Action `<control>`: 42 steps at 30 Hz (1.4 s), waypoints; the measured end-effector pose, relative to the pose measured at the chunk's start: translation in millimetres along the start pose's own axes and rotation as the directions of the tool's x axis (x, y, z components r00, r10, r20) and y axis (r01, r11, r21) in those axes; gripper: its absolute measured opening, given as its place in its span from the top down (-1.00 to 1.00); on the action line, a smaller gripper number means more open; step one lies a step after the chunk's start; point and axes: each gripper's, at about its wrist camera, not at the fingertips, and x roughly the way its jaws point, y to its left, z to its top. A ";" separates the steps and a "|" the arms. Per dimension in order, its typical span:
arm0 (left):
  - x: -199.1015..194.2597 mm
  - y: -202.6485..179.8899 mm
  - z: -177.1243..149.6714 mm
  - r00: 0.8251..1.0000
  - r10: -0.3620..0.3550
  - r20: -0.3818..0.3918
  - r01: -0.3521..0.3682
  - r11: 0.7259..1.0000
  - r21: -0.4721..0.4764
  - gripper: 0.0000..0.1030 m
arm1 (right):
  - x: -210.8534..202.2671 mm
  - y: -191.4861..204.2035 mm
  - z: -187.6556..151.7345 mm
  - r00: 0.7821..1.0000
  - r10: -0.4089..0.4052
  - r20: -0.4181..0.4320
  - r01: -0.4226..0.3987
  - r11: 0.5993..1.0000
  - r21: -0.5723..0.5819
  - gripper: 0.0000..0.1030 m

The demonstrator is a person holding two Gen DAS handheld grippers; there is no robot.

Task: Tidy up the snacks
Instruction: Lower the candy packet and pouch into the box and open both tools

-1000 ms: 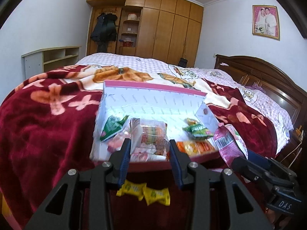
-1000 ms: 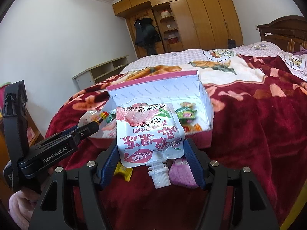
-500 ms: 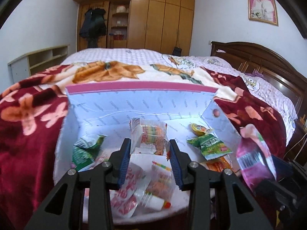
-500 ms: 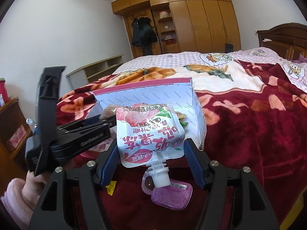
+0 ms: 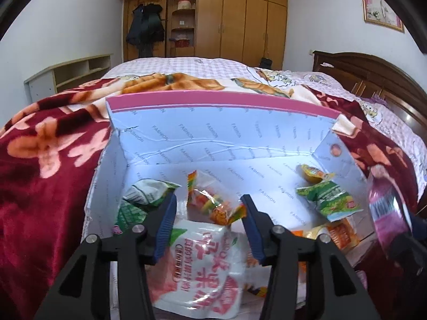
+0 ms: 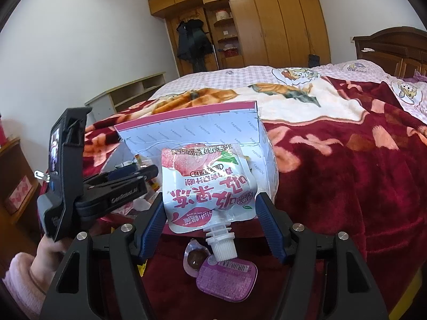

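Two grippers busy: my left gripper (image 5: 208,208) has just been opening, snack packet (image 5: 213,202) loose between its jaws in the box (image 5: 213,133); my right gripper (image 6: 210,210) clamps the jelly pouch (image 6: 208,184), boxing it next.

A bedroom with plain white walls (image 5: 66,21): a wooden wardrobe (image 5: 240,21) fills the far wall at 12 o'clock, with a dark coat (image 5: 145,26) hanging at its open shelves. A low white shelf unit (image 5: 69,73) stands at 10 o'clock. The bed, under a dark red flowered blanket (image 5: 48,160), has a dark wooden headboard (image 5: 373,74) at 2 o'clock, below a framed picture (image 5: 381,5).
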 end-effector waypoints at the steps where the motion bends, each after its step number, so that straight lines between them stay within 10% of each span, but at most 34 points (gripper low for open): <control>1: 0.5 0.0 -0.8 1.000 0.002 0.003 -0.002 1.000 0.005 -0.02 | 3.1 0.7 2.1 1.000 -0.002 -0.004 0.002 1.000 -0.004 -0.31; 25: 6.5 -9.4 -4.9 0.999 0.039 0.018 -0.040 0.998 0.045 -0.04 | 92.7 -0.9 43.8 0.993 -0.065 -0.100 0.057 0.996 -0.072 -0.31; 42: -13.8 -8.0 -3.5 1.000 -0.015 -0.014 0.015 0.999 0.029 -0.34 | 63.6 2.9 35.1 0.998 0.009 -0.068 -0.014 0.996 -0.082 -0.57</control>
